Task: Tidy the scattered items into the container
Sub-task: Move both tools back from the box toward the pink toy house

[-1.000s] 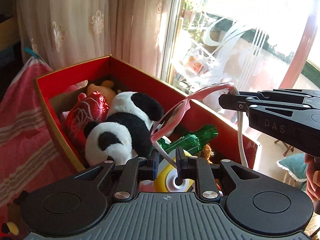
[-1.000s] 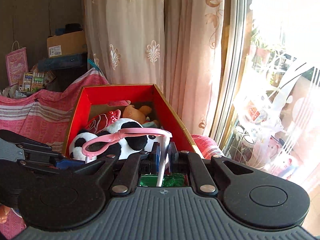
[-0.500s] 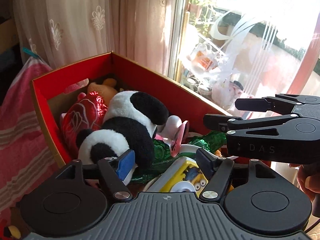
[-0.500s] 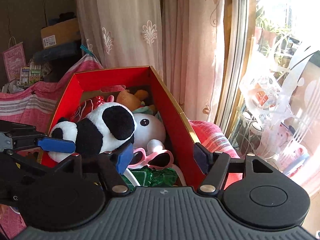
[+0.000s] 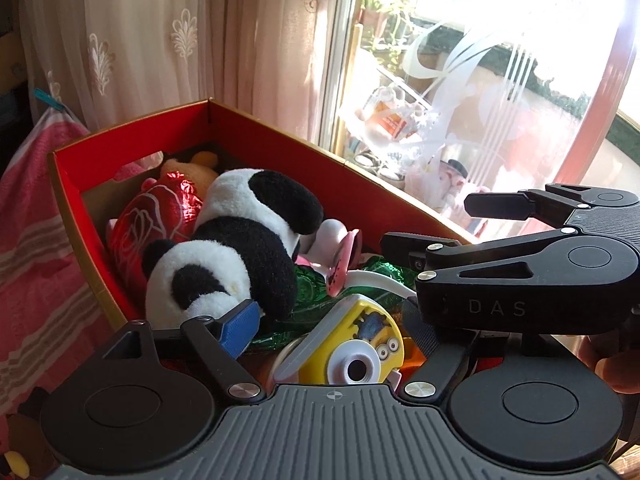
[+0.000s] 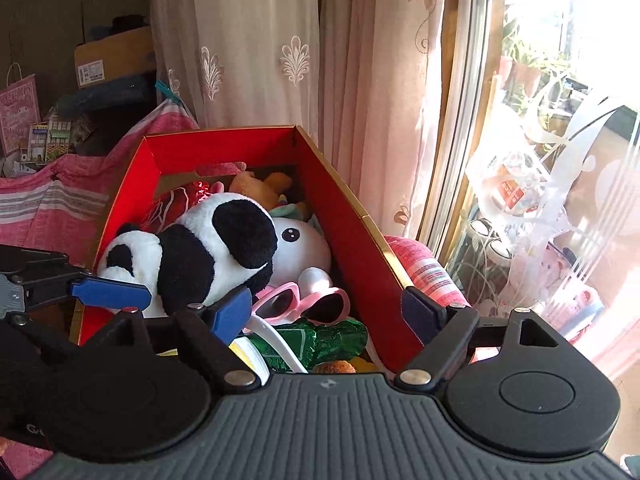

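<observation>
The red box (image 5: 280, 148) (image 6: 352, 248) holds several toys: a panda plush (image 5: 240, 252) (image 6: 208, 256), a red foil rose (image 5: 152, 216), green foil (image 6: 320, 340), a yellow minion toy (image 5: 360, 344) and a white plush (image 6: 300, 244). Pink sunglasses with white arms (image 6: 304, 304) (image 5: 344, 260) lie on the pile in the box. My left gripper (image 5: 332, 324) is open and empty over the box's near end. My right gripper (image 6: 324, 312) is open and empty just above the sunglasses; it also shows in the left wrist view (image 5: 440, 224).
The box sits on a pink striped cloth (image 5: 36, 264) (image 6: 52, 204). A curtain (image 6: 256, 52) hangs behind and a window (image 5: 480, 92) is on the right. A cardboard box (image 6: 112, 60) and a pink bag (image 6: 18, 114) stand at the far left.
One second ago both grippers were shut on the sunglasses, held above the box. Both opened, the sunglasses dropped onto the toys, and they lie there now.
</observation>
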The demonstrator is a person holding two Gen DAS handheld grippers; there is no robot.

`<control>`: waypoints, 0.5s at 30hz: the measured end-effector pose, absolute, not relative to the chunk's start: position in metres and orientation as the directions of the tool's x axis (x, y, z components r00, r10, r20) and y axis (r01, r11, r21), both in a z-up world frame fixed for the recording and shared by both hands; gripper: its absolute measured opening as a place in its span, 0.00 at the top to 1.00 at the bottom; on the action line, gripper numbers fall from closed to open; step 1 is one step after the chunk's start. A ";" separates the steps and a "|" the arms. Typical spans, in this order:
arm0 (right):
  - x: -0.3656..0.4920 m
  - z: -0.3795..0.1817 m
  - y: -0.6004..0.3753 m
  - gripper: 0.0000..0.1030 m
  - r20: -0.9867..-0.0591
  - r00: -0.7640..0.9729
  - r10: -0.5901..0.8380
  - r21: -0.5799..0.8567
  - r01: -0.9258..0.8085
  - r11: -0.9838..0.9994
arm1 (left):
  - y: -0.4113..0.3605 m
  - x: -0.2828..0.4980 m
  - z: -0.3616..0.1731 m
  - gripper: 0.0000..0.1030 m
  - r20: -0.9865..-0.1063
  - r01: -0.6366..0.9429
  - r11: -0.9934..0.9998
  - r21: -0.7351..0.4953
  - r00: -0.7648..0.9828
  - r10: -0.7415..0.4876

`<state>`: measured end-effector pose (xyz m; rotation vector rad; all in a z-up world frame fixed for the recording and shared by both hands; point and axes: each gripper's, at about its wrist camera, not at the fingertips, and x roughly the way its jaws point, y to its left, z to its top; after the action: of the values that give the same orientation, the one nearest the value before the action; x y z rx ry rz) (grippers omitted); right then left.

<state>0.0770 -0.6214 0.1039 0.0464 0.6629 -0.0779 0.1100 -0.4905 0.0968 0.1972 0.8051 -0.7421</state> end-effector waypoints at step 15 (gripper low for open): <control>0.049 0.140 -0.555 0.11 -0.530 0.847 -0.044 0.050 0.083 0.995 | -0.414 0.078 0.130 0.11 -0.650 0.675 0.729 -0.109 0.507 -0.566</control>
<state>0.0486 -0.5555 0.1400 0.0721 0.5563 -0.0672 0.0778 -0.4143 0.1296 0.1668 0.7185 -0.7526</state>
